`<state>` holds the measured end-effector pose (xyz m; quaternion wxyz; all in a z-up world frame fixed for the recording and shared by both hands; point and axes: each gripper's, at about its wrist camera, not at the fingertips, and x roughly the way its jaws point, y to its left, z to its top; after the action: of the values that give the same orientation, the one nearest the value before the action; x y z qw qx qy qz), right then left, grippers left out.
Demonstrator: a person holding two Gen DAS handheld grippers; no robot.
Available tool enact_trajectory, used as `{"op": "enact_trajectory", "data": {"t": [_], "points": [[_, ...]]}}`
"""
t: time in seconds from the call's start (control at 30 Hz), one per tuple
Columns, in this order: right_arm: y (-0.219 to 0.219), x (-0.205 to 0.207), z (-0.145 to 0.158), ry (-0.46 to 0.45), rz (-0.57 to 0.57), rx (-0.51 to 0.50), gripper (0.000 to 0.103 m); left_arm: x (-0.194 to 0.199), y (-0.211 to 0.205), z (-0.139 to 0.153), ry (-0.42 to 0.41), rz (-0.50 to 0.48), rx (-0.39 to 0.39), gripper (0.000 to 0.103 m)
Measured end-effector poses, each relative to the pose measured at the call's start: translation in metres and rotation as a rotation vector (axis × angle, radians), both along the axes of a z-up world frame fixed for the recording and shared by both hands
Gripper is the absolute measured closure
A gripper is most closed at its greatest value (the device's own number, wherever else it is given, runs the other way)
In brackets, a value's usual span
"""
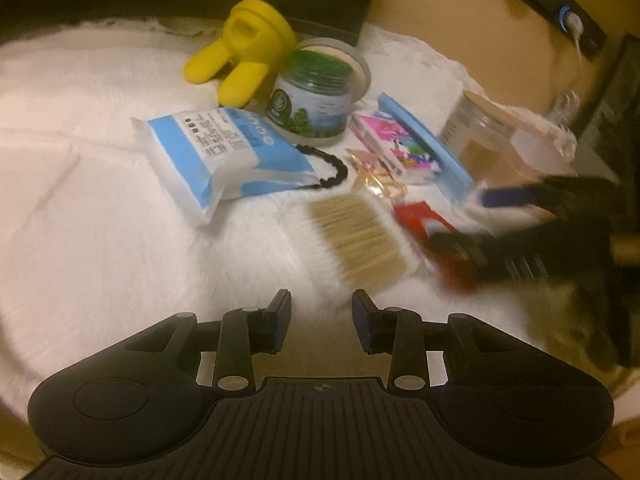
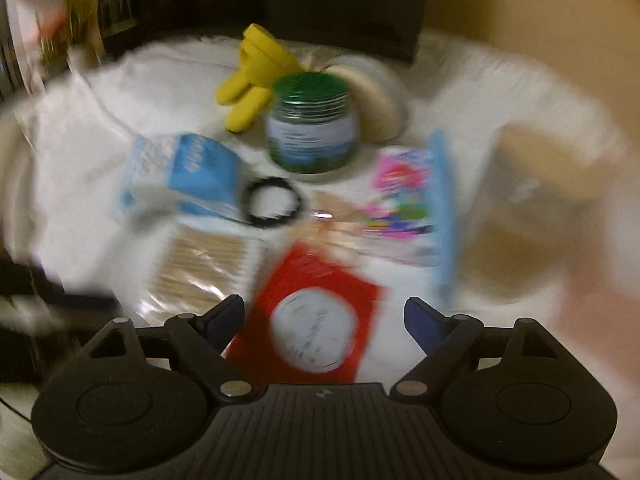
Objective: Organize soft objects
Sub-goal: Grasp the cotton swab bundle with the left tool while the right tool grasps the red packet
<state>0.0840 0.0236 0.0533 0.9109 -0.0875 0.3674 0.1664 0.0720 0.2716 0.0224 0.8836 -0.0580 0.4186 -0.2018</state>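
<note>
Left gripper [image 1: 322, 322]: angled downward, fingers [image 1: 280, 322] partly apart, nothing between them. Right gripper [image 2: 324, 320]: angled downward, fingers [image 2: 424, 320] spread wide, pads clear of any contact. Right gripper also visible in left wrist view [image 1: 460, 220], blurred, fingers apart.

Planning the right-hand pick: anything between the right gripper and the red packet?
Nothing visible. The red packet lies directly ahead of the open right gripper. The cotton swab pack lies left of it, the blue strip right, neither in the path.
</note>
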Motion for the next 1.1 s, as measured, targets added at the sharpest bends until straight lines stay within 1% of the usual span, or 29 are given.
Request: {"op": "enact_trajectory", "data": {"t": [0.03,0.07,0.13,0.2,0.27,0.3,0.37,0.4,0.43,0.47,0.5,0.53,0.57,0.63,0.67,0.77,0.8,0.83,0.87,0.97,1.03,1.07,1.1], "points": [[-0.002,-0.007,0.000,-0.025,0.002,-0.071,0.016,0.006,-0.006,-0.001,0.005,-0.010,-0.020,0.066],[-0.008,-0.013,-0.002,-0.031,0.009,-0.108,0.016,0.010,-0.012,-0.002,0.010,-0.025,-0.035,0.062],[-0.024,-0.024,-0.003,-0.010,-0.012,-0.119,0.016,0.013,-0.031,-0.002,0.016,-0.087,-0.052,0.062],[-0.045,-0.033,-0.001,-0.003,-0.044,-0.097,0.016,0.010,-0.054,0.000,0.027,-0.184,-0.066,0.062],[-0.069,-0.038,0.003,-0.002,-0.046,-0.035,0.016,0.001,-0.072,0.005,0.046,-0.309,-0.075,0.063],[-0.082,-0.040,0.003,-0.001,-0.042,-0.003,0.016,-0.005,-0.079,0.010,0.050,-0.343,-0.070,0.063],[-0.100,-0.041,-0.002,0.019,-0.051,0.027,0.016,-0.013,-0.085,0.024,0.025,-0.365,-0.041,0.061],[-0.106,-0.045,-0.005,0.027,-0.055,0.039,0.016,-0.014,-0.089,0.032,-0.015,-0.363,0.008,0.060],[-0.111,-0.045,-0.008,0.028,-0.059,0.051,0.016,-0.012,-0.093,0.036,-0.065,-0.342,0.075,0.059],[-0.116,-0.047,-0.010,0.026,-0.067,0.064,0.016,-0.008,-0.098,0.039,-0.113,-0.297,0.151,0.060],[-0.119,-0.049,-0.013,0.030,-0.077,0.074,0.016,0.000,-0.103,0.039,-0.151,-0.230,0.231,0.062],[-0.122,-0.051,-0.015,0.039,-0.086,0.086,0.016,0.007,-0.108,0.037,-0.162,-0.185,0.277,0.063],[-0.123,-0.053,-0.016,0.045,-0.087,0.102,0.016,0.015,-0.113,0.033,-0.154,-0.156,0.302,0.063],[-0.120,-0.053,-0.020,0.048,-0.072,0.107,0.016,0.025,-0.123,0.023,-0.117,-0.165,0.296,0.063],[-0.118,-0.052,-0.022,0.051,-0.068,0.096,0.016,0.027,-0.130,0.018,-0.099,-0.189,0.295,0.059],[-0.119,-0.053,-0.030,0.078,-0.080,0.071,0.015,0.017,-0.149,0.010,-0.142,-0.275,0.372,0.041],[-0.122,-0.056,-0.032,0.078,-0.086,0.090,0.015,0.015,-0.150,0.009,-0.147,-0.291,0.380,0.039],[-0.125,-0.058,-0.032,0.075,-0.093,0.100,0.015,0.015,-0.151,0.008,-0.142,-0.300,0.375,0.032],[-0.126,-0.059,-0.033,0.073,-0.093,0.100,0.014,0.016,-0.151,0.008,-0.135,-0.309,0.364,0.027],[-0.125,-0.060,-0.035,0.062,-0.080,0.094,0.009,0.018,-0.150,0.008,-0.129,-0.314,0.353,0.026],[-0.123,-0.061,-0.037,0.054,-0.080,0.096,0.005,0.019,-0.145,0.009,-0.142,-0.270,0.364,0.030],[-0.123,-0.061,-0.037,0.050,-0.076,0.095,0.003,0.020,-0.144,0.009,-0.150,-0.232,0.387,0.031],[-0.122,-0.062,-0.038,0.046,-0.073,0.096,0.002,0.023,-0.140,0.007,-0.156,-0.192,0.411,0.028]]}}
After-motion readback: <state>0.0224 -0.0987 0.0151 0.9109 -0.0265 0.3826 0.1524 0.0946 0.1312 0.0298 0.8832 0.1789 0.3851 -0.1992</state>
